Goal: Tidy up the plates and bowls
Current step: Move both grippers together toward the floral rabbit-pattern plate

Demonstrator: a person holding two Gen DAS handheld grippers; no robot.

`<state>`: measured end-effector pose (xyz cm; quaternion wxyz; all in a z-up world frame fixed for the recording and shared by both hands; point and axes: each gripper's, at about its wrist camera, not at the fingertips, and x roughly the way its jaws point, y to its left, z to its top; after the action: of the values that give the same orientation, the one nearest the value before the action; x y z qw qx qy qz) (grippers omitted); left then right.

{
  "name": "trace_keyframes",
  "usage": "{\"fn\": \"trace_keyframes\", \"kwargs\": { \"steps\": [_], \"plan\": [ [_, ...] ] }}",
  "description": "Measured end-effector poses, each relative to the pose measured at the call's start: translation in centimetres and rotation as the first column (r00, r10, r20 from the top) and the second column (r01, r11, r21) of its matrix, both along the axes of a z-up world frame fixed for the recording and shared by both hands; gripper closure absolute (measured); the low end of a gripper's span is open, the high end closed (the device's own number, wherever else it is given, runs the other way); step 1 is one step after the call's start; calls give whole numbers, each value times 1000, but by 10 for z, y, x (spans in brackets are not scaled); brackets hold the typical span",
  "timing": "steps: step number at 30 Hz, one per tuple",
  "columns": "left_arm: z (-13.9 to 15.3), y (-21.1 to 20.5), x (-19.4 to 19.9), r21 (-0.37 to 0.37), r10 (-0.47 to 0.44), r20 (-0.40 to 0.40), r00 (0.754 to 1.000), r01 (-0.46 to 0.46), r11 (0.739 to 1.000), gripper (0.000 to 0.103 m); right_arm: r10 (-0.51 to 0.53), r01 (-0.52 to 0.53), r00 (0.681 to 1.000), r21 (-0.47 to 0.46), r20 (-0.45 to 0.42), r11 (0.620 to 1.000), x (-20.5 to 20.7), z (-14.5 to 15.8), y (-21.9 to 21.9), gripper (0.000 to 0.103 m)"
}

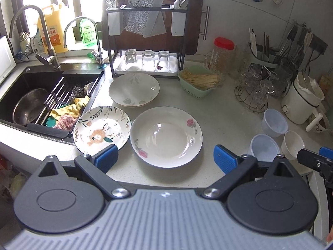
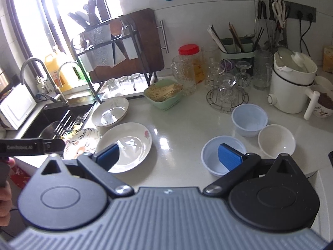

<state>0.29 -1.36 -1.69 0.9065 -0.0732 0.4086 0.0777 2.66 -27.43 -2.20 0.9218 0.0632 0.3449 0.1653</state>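
Note:
Three plates lie on the white counter: a rose-pattern plate (image 1: pixel 166 136) (image 2: pixel 127 146) in front, a rabbit-pattern plate (image 1: pixel 102 129) (image 2: pixel 82 142) to its left by the sink, and a pale leaf-pattern plate (image 1: pixel 134 89) (image 2: pixel 110 111) behind. Three small bowls stand to the right: two light blue (image 2: pixel 223 158) (image 2: pixel 249 119) and one white (image 2: pixel 276 140); they also show in the left wrist view (image 1: pixel 264 149) (image 1: pixel 274 122) (image 1: pixel 293 144). My left gripper (image 1: pixel 166 159) is open and empty, above the rose plate's near edge. My right gripper (image 2: pixel 169 156) is open and empty, between the rose plate and the near blue bowl.
A black sink (image 1: pixel 27 83) with a steel bowl and cloths is at the left. A dish rack (image 1: pixel 145 62) with upturned glasses stands behind the plates. A green basket (image 1: pixel 197 83), jars, a wire glass stand (image 2: pixel 226 98) and a white pot (image 2: pixel 291 87) crowd the back right.

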Motion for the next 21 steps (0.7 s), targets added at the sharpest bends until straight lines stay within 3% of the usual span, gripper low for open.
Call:
{"fn": "trace_keyframes", "kwargs": {
  "steps": [6,11,21],
  "plan": [
    [-17,38,32,-30,-60,7,998,60,998,3,-88,88,996,16,3,996,13,-8,33,0],
    [-16,95,60,-57,-112,18,994,113,992,3,-180,180,984,36,-19,983,26,-10,76,0],
    [-28,207,112,-39,-203,6,979,203,978,3,-159,161,986,32,-49,986,48,-15,170,4]
  ]
}}
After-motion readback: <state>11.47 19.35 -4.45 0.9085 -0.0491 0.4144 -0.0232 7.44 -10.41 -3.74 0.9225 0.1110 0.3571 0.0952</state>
